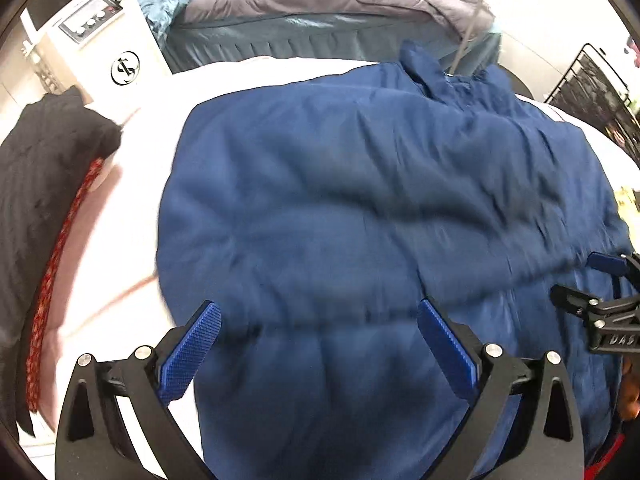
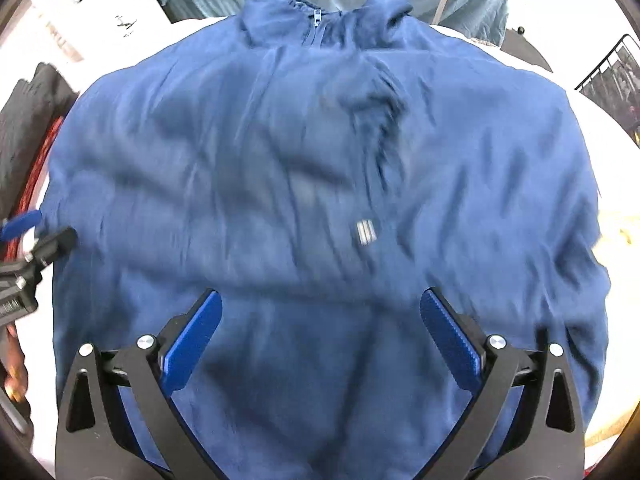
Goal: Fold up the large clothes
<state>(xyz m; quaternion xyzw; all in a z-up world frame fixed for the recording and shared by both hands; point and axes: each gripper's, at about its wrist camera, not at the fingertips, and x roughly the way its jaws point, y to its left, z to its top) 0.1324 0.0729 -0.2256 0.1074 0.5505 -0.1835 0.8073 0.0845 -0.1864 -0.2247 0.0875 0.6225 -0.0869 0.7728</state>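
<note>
A blue zip-up jacket point(image 2: 320, 184) lies spread front-up across the white bench point(image 1: 132, 184), collar toward 12 o'clock. The left tongs point(image 1: 318, 320) and right tongs point(image 2: 320, 308) both hang spread wide above its lower half, gripping nothing. Dark folded clothes point(image 1: 44, 184) sit at 9 o'clock.
</note>
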